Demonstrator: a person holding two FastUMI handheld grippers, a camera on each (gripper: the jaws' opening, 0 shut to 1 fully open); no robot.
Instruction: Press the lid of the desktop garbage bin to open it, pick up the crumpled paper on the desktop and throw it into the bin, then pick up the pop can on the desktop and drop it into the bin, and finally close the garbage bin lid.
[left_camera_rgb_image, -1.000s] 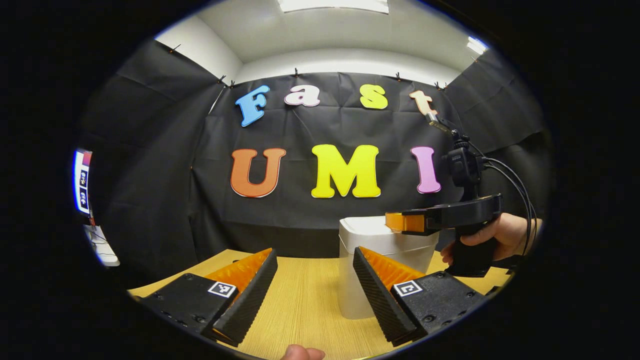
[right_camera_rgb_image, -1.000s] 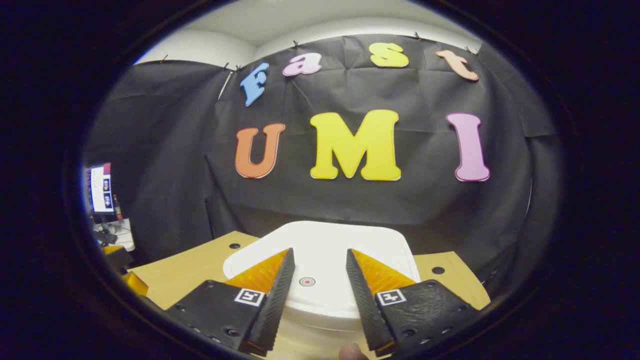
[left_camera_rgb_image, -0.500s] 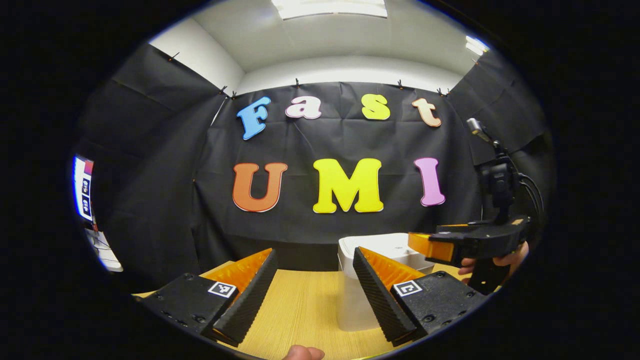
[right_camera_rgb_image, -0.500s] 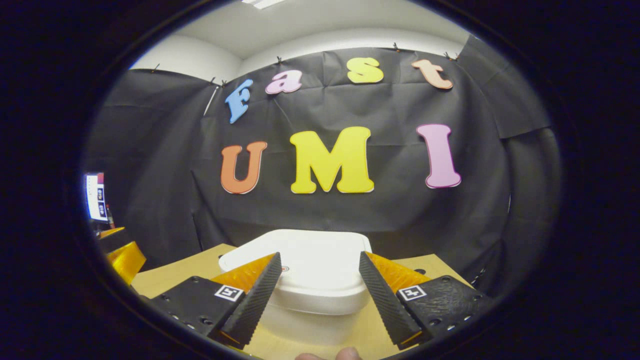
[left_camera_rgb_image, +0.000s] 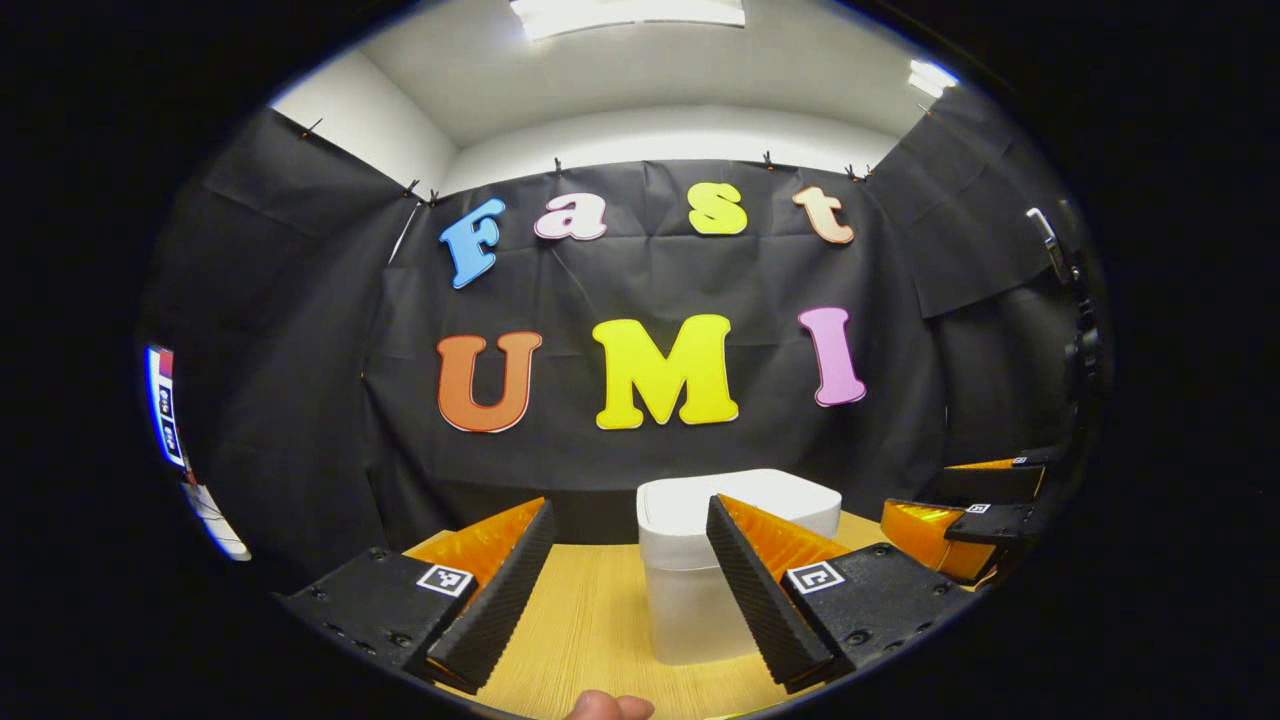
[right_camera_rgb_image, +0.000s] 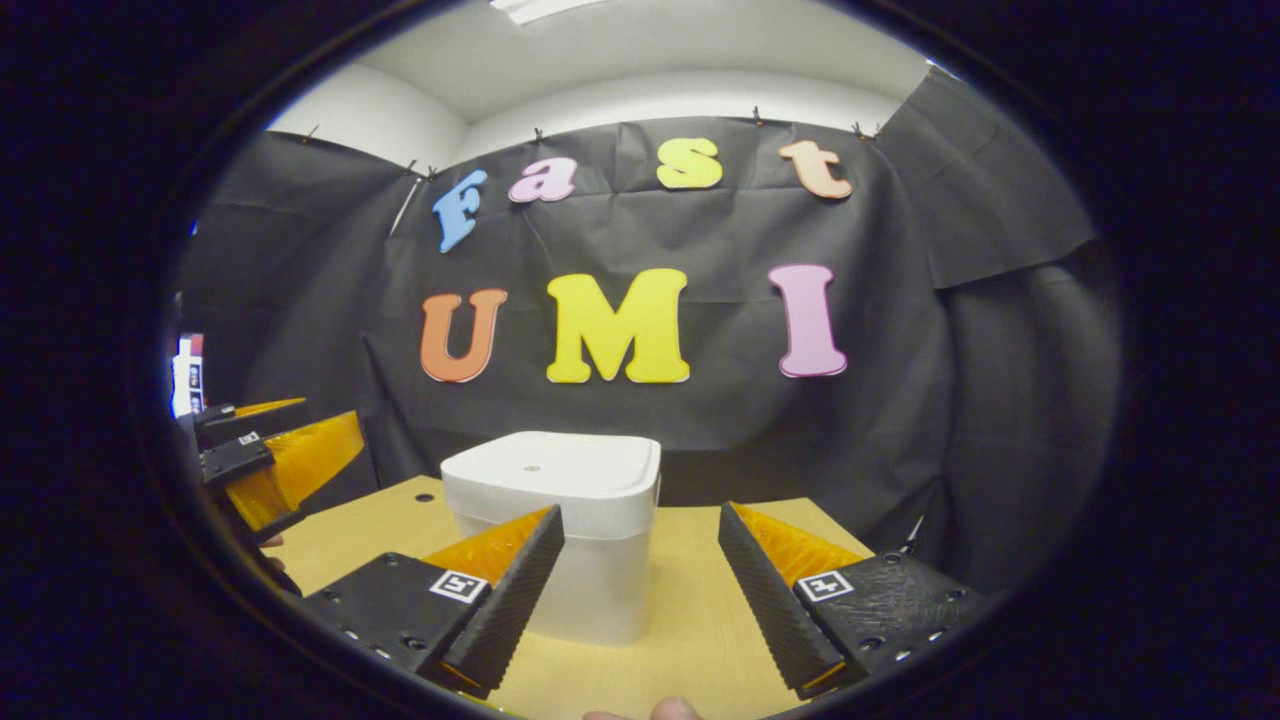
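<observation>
The white desktop bin (left_camera_rgb_image: 680, 600) stands on the wooden table with its lid (left_camera_rgb_image: 685, 495) flat and shut. My left gripper (left_camera_rgb_image: 628, 505) is open and empty, short of the bin, whose right half sits behind its right finger. In the right gripper view the bin (right_camera_rgb_image: 590, 580) is ahead and slightly left, its lid (right_camera_rgb_image: 550, 468) shut. My right gripper (right_camera_rgb_image: 640, 512) is open and empty, well back from the bin. Each gripper shows in the other's view: the right gripper (left_camera_rgb_image: 960, 520) at the far right, the left gripper (right_camera_rgb_image: 270, 460) at the far left.
The light wooden table (right_camera_rgb_image: 690, 620) runs back to the black cloth wall, with a small round hole (right_camera_rgb_image: 425, 496) left of the bin. A lit screen (left_camera_rgb_image: 165, 420) stands outside the booth at far left. A fingertip (left_camera_rgb_image: 605, 706) shows at the bottom edge.
The right gripper has pulled back from over the bin lid, dropped lower, opened a bit wider and swung to the right. The left gripper has drifted slightly. The lid stays shut.
</observation>
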